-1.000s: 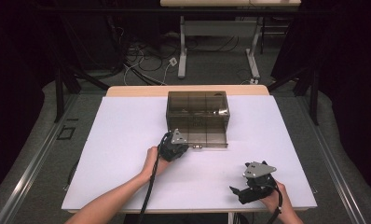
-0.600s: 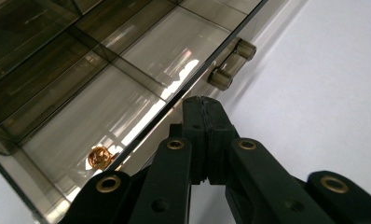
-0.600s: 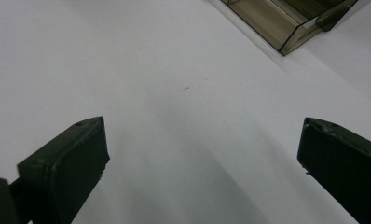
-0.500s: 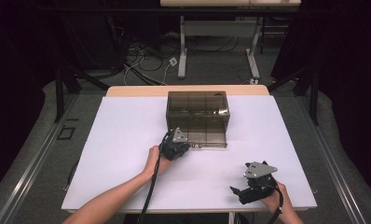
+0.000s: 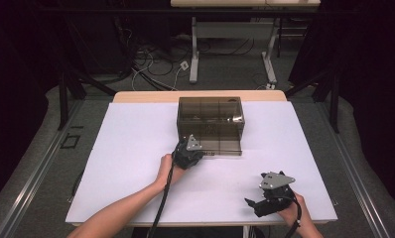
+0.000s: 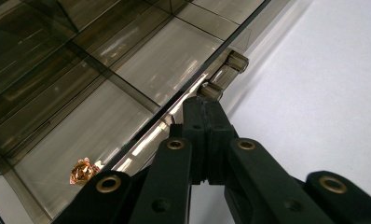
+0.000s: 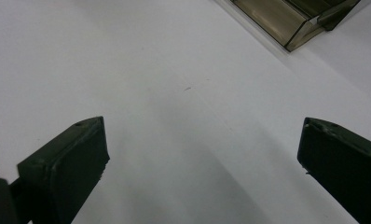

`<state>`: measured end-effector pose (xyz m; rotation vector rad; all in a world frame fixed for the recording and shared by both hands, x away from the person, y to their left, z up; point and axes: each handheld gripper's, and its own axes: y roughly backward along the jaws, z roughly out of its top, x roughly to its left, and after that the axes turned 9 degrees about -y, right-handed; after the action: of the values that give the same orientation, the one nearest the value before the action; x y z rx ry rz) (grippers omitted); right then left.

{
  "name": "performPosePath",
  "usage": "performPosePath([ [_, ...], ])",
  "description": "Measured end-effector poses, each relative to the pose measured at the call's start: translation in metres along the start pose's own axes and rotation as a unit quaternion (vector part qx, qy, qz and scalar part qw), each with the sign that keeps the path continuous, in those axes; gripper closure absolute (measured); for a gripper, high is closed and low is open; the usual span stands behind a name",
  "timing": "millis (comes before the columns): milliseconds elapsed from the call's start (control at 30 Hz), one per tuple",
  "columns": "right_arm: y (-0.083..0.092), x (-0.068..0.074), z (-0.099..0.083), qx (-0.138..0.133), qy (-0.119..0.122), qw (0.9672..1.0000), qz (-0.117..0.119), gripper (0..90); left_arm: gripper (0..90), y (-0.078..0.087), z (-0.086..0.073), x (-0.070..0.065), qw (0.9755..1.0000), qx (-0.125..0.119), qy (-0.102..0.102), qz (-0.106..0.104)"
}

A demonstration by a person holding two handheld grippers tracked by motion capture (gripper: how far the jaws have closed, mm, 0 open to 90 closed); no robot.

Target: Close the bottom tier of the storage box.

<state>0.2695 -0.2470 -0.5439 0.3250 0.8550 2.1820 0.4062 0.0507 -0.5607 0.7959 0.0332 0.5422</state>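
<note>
A white table (image 5: 136,163) stands over tangled floor cables (image 5: 156,74).

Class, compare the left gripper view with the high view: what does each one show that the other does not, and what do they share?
Left gripper view alone: a small coppery crumpled thing inside a compartment, and the left gripper shut at the box's front edge beside a small latch. High view alone: the right gripper resting near the table's front edge, open, both forearms, and the floor with cables behind. Both: the smoky transparent divided box on the white tabletop.
</note>
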Motion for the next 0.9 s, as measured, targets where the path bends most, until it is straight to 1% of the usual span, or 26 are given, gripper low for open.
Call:
performPosePath([
  [167, 0.000, 0.000, 0.000, 0.001, 0.000, 1.0000, -0.002, 1.0, 90.0, 0.000, 0.000, 0.001, 1.0000, 0.000, -0.002, 0.001],
  [233, 0.000, 0.000, 0.000, 0.000, -0.001, 1.0000, -0.001, 1.0, 90.0, -0.001, 0.001, 0.002, 1.0000, -0.004, 0.000, 0.004],
  [300, 0.000, 0.000, 0.000, 0.001, -0.001, 1.0000, -0.003, 1.0, 90.0, -0.002, 0.002, 0.003, 1.0000, -0.006, 0.005, 0.001],
  [367, 0.000, 0.000, 0.000, 0.001, 0.000, 1.0000, -0.002, 1.0, 90.0, -0.003, 0.003, 0.003, 1.0000, -0.006, 0.002, 0.006],
  [433, 0.001, 0.000, 0.000, 0.001, -0.003, 1.0000, -0.003, 1.0, 90.0, -0.005, 0.003, 0.003, 0.9999, -0.009, 0.004, 0.010],
  [467, 0.001, 0.000, 0.000, 0.000, -0.003, 1.0000, -0.002, 1.0, 90.0, -0.005, 0.003, 0.003, 0.9999, -0.010, 0.007, 0.008],
  [600, 0.001, 0.000, 0.000, 0.001, -0.003, 1.0000, -0.002, 1.0, 90.0, -0.005, 0.003, 0.005, 0.9999, -0.009, 0.006, 0.010],
  [767, 0.001, 0.000, 0.000, 0.001, -0.003, 1.0000, -0.004, 1.0, 89.9, -0.006, 0.007, 0.008, 0.9998, -0.013, 0.010, 0.011],
  [900, 0.001, 0.000, 0.000, 0.000, 0.000, 1.0000, -0.003, 1.0, 89.8, -0.007, 0.010, 0.011, 0.9997, -0.013, 0.012, 0.015],
])
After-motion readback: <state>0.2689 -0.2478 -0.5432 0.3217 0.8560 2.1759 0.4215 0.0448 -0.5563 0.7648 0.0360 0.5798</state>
